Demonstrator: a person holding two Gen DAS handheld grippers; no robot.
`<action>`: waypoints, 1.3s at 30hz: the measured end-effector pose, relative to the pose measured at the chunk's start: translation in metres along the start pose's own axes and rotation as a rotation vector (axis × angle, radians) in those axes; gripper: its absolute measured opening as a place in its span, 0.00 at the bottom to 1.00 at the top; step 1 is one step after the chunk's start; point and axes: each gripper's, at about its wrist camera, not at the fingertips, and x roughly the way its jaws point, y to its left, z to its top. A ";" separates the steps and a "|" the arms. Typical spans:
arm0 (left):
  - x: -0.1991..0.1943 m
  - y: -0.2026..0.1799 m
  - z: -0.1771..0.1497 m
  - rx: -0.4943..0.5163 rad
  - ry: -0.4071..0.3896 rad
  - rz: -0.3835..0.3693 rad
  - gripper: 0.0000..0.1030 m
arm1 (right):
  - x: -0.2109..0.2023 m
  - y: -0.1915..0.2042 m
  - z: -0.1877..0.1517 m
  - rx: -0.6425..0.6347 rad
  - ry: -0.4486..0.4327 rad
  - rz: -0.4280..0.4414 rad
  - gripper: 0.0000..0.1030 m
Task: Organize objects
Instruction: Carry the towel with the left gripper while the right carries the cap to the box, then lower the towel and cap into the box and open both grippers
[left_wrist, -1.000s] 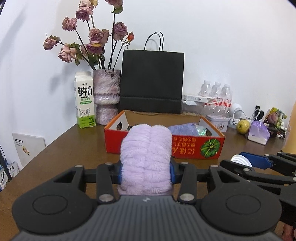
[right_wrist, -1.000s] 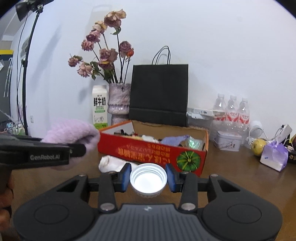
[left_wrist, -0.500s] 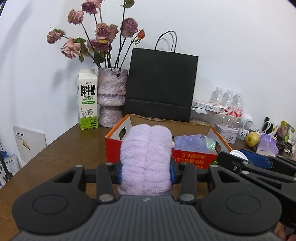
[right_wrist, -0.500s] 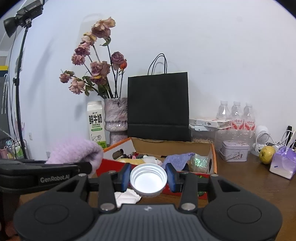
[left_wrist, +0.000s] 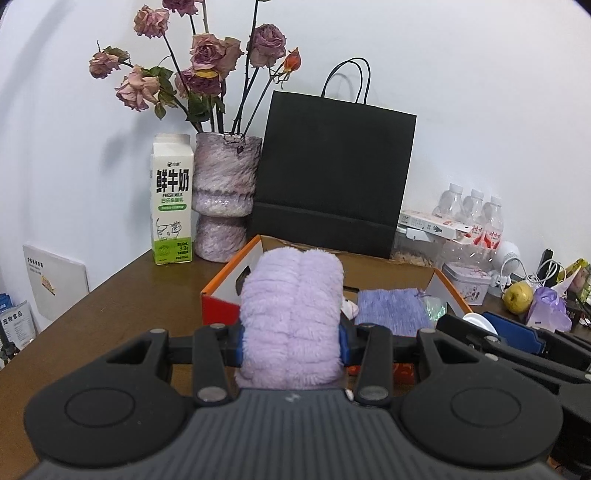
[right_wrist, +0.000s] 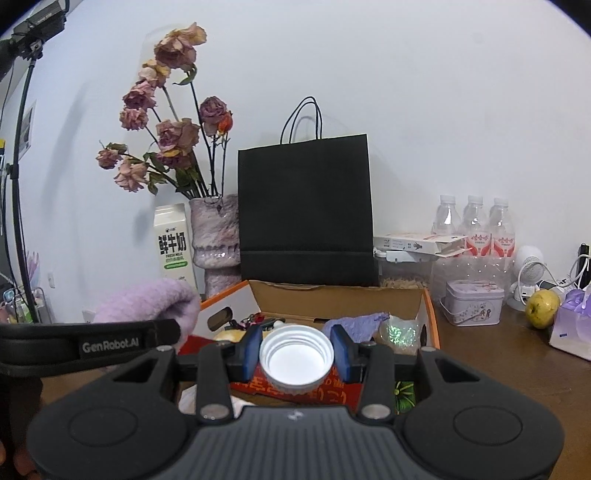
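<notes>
My left gripper is shut on a fluffy lilac roll and holds it above the near left edge of the red cardboard box. My right gripper is shut on a white bottle cap, open side facing the camera, above the box's near wall. The box holds a purple knitted cloth, a glittery packet and small items. The lilac roll and left gripper arm show at the left of the right wrist view.
Behind the box stand a black paper bag, a vase of dried roses and a milk carton. To the right are water bottles, a tin, a yellow-green fruit and a lilac pouch. White crumpled paper lies before the box.
Both grippers have risen and moved toward the box, now over its near edge. Each keeps hold of its object.
</notes>
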 end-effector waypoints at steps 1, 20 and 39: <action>0.003 -0.001 0.001 -0.001 0.000 -0.002 0.42 | 0.003 -0.001 0.001 -0.001 -0.002 -0.002 0.38; 0.060 -0.011 0.033 -0.036 -0.029 0.013 0.42 | 0.064 -0.018 0.026 0.019 0.001 -0.046 0.38; 0.125 -0.027 0.048 -0.019 -0.005 0.005 0.42 | 0.123 -0.042 0.039 0.064 0.034 -0.084 0.38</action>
